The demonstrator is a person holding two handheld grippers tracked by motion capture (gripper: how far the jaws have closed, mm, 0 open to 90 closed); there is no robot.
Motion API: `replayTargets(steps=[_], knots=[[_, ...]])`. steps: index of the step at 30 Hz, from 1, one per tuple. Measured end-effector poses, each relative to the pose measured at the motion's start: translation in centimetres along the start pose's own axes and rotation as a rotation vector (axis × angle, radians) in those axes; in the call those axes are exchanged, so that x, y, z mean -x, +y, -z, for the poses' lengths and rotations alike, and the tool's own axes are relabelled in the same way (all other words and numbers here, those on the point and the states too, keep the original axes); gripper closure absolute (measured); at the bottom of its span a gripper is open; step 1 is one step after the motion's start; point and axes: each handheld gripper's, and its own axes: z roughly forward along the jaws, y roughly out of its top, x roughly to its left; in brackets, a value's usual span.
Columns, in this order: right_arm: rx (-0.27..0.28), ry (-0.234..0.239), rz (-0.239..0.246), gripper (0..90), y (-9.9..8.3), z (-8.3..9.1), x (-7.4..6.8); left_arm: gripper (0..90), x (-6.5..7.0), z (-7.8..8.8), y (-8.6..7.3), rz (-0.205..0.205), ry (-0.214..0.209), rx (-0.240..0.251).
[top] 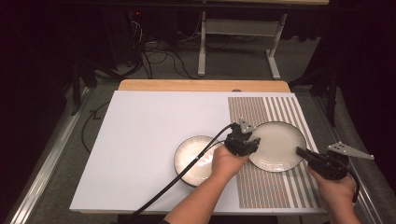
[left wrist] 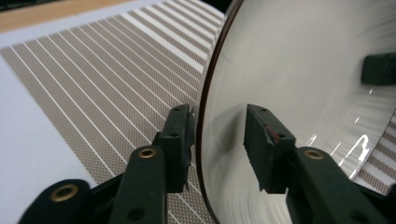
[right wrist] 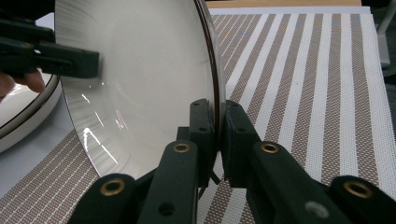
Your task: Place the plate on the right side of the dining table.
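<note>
On the striped placemat (top: 280,182) at the right end of the white tabletop (top: 140,140), a large pale plate (top: 279,144) with a dark rim is seen between the two grippers. Its right edge is clamped by the right gripper (top: 301,151), whose two black jaws are pressed together on the rim, one jaw on the inner face and one on the outer, as is shown plainly in the right gripper view, where the plate (right wrist: 149,79) is seen tilted up off the placemat (right wrist: 317,93). The opposite, left edge of the plate is straddled by the left gripper (top: 247,140); in the left gripper view the rim of the plate (left wrist: 299,70) is seen passing between the jaws, with the outer jaw close against the rim and the inner jaw standing clear of the plate's face, so that the jaws are parted and no grip is made there. A second, smaller plate (top: 194,156) with a ribbed inner wall is seen lying flat on the white tabletop just left of the placemat, partly covered by the left hand (top: 226,163) and crossed by the cable (top: 187,172) trailing from the left gripper. The right hand (top: 338,189) is seen at the lower right corner of the table. A wooden board edge (top: 201,85) is visible along the far side of the tabletop.
</note>
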Motion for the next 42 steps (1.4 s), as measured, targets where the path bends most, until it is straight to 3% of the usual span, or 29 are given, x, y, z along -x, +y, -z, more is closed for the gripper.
replayTargets(steps=[2, 6, 14, 23, 38, 42], knots=[[-0.002, -0.002, -0.003, 86.3, 0.0, -0.1, 0.0, 59.3, 0.1, 0.5, 0.1, -0.017, -0.016, 0.014], [-0.001, -0.005, -0.003, 86.1, 0.1, -0.2, 0.0, 54.1, 0.0, 1.9, 0.0, -0.046, 0.002, 0.044], [-0.005, -0.018, 0.002, 85.9, 0.3, -0.3, -0.2, 38.7, -1.5, 4.7, -1.2, -0.012, 0.015, 0.07], [-0.019, -0.032, -0.007, 85.3, 0.3, -0.4, -0.1, 19.7, -3.1, 8.5, -2.3, 0.003, 0.027, 0.134], [-0.04, -0.053, -0.018, 83.8, 0.5, -0.9, 0.0, 0.1, -6.9, 13.8, -5.6, 0.019, 0.123, 0.157], [-0.045, -0.055, -0.025, 83.7, 0.6, -1.1, 0.1, 0.1, -8.1, 15.5, -6.7, 0.021, 0.149, 0.167]])
